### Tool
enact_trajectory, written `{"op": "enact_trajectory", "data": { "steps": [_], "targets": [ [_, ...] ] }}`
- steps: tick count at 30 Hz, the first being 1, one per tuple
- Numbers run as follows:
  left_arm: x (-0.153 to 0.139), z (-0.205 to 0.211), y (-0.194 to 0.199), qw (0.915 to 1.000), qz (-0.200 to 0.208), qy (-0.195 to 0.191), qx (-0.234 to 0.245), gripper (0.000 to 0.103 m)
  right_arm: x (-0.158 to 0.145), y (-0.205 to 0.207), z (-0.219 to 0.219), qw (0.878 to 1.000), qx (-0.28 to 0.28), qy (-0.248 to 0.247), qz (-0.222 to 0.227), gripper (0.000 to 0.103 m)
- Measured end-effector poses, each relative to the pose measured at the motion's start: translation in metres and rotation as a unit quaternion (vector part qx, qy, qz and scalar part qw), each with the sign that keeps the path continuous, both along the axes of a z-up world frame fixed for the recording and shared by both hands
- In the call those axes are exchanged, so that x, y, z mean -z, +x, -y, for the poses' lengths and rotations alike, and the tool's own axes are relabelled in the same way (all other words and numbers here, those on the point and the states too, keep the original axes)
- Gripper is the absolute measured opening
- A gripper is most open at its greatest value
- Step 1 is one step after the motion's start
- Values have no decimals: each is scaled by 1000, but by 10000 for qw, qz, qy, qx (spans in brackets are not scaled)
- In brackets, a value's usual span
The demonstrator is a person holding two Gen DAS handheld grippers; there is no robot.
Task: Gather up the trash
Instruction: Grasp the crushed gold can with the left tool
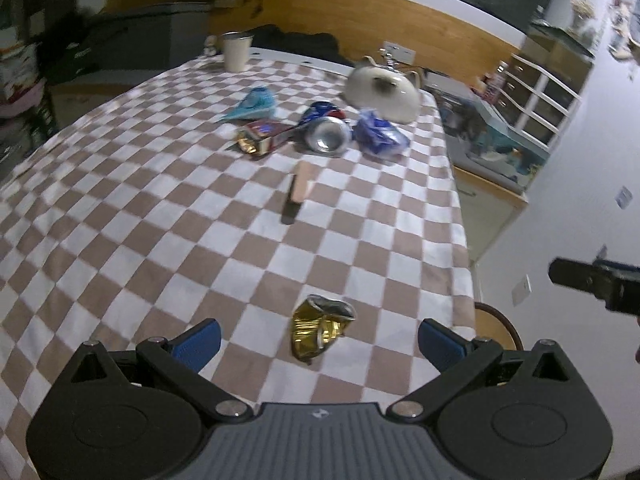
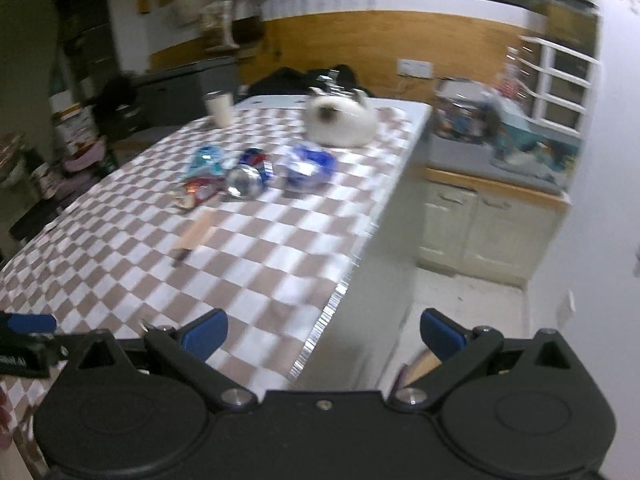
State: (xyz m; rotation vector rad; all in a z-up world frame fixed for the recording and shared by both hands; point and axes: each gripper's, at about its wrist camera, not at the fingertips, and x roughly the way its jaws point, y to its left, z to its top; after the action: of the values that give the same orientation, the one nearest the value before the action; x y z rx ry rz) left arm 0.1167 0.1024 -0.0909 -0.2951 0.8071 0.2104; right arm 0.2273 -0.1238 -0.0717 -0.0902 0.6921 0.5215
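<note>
My left gripper (image 1: 318,338) is open and empty, just above the checkered tablecloth (image 1: 160,208), with a crumpled gold wrapper (image 1: 320,330) lying between its blue fingertips. Further off lie a crushed blue soda can (image 1: 326,128), a red snack box (image 1: 262,136), a light blue wrapper (image 1: 254,106) and a blue plastic wrapper (image 1: 380,136). My right gripper (image 2: 323,332) is open and empty, over the table's right edge. The same can (image 2: 250,174) and blue wrapper (image 2: 308,166) show in the right wrist view.
A knife with a pale handle (image 1: 298,188) lies mid-table. A white cat (image 1: 382,90) sits at the far end near a white cup (image 1: 237,52). Right of the table are cabinets (image 2: 488,224), a cluttered counter and a stool (image 1: 500,328).
</note>
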Motion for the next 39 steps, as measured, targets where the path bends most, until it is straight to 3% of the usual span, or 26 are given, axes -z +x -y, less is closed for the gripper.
{"op": "enact_trajectory", "data": {
  "steps": [7, 16, 21, 25, 29, 39],
  "targets": [
    [19, -1, 9, 9999, 101, -95, 1, 103, 2, 37, -49, 9968, -794, -120, 50, 103],
    [55, 9, 45, 9996, -254, -35, 137, 103, 26, 95, -102, 9813, -1872, -441, 34, 103],
    [68, 16, 55, 9977, -524, 271, 319, 82, 36, 117, -129, 9606, -2696, -638, 224, 103],
    [69, 22, 55, 9959, -595, 594, 328, 76, 39, 139, -152, 9435, -3246, -614, 244, 103],
    [65, 14, 53, 9966, -575, 583, -21, 49, 41, 156, -173, 9298, -3643, -497, 175, 103],
    [56, -9, 38, 9946, -497, 208, -891, 45, 55, 174, -231, 8945, -4445, -486, 9, 103]
  ]
}}
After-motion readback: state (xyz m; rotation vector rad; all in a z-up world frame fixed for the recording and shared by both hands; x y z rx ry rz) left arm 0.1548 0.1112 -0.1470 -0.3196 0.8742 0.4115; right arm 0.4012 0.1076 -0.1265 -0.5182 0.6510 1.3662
